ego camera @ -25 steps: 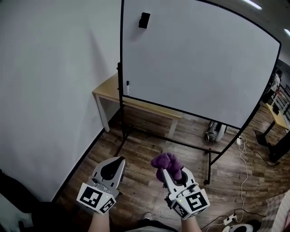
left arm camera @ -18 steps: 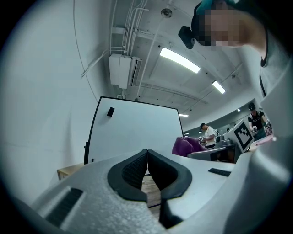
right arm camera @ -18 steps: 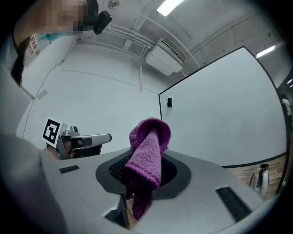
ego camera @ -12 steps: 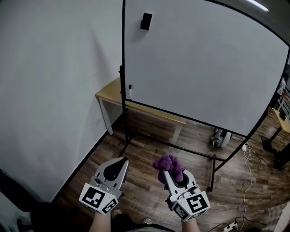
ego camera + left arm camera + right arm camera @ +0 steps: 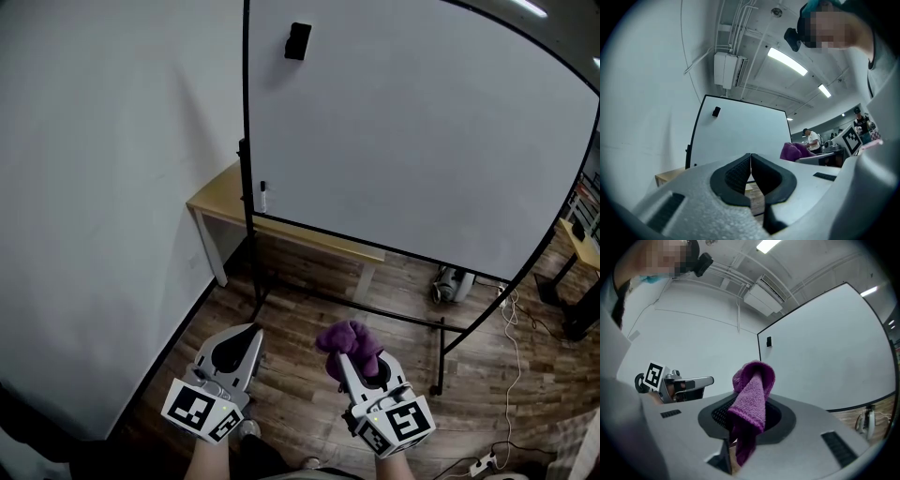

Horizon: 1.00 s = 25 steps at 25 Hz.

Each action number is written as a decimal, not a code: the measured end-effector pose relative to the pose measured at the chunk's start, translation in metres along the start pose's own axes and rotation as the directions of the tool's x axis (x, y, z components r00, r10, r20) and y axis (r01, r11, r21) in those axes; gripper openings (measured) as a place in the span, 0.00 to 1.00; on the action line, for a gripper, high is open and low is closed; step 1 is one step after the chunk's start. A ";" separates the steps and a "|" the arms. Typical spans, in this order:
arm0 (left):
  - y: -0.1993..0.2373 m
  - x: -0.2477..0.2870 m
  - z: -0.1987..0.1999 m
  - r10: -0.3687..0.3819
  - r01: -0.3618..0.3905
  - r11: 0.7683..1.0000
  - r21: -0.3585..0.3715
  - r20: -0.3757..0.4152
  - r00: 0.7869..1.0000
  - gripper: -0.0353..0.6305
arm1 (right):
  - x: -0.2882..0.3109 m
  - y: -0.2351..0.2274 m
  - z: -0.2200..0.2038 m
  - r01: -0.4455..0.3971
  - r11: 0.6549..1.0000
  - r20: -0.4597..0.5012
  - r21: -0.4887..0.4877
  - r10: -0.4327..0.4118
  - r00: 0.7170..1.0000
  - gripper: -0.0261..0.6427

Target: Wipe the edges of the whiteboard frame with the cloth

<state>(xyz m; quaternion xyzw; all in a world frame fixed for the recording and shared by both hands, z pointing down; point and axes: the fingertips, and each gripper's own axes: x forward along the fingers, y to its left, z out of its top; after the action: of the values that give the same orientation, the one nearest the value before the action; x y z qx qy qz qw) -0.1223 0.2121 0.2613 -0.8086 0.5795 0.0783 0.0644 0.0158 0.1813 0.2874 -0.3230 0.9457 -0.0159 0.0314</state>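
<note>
Right claw [image 5: 345,364] is closed on the purple cloth [image 5: 349,337]; left claw [image 5: 247,335] is shut and empty beside it. Whiteboard frame [image 5: 246,131] is seen well ahead, untouched. Approach seems in hand; the cloth must next be brought to an edge.

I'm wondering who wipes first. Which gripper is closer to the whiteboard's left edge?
Left. The left gripper, shut and empty, is in line with the left edge, in front of it. The right gripper, holding the cloth, is off to its right.

Head view looked steeply down; gripper views looked up along their jaws. All three shared the whiteboard [image 5: 412,131].
</note>
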 end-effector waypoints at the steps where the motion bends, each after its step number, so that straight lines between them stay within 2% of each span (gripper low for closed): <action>1: 0.007 0.002 -0.001 -0.007 0.007 1.000 -0.003 -0.001 1.000 0.08 | 0.007 0.001 -0.001 0.007 1.000 -0.001 0.003 -0.007 1.000 0.16; 14: 0.110 0.028 -0.008 -0.096 0.096 0.995 -0.006 -0.020 0.995 0.08 | 0.108 0.017 -0.009 0.090 0.996 0.008 0.027 -0.091 0.996 0.16; 25: 0.170 0.046 -0.016 -0.175 0.174 0.985 -0.016 -0.018 0.984 0.08 | 0.170 0.029 -0.018 0.151 0.988 0.009 0.028 -0.151 0.988 0.16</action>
<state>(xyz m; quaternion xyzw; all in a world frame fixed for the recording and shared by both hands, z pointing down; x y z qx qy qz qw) -0.2680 0.1117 0.2654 -0.8575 0.5064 0.0688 0.0596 -0.1378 0.1006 0.2960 -0.3933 0.9181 -0.0294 0.0396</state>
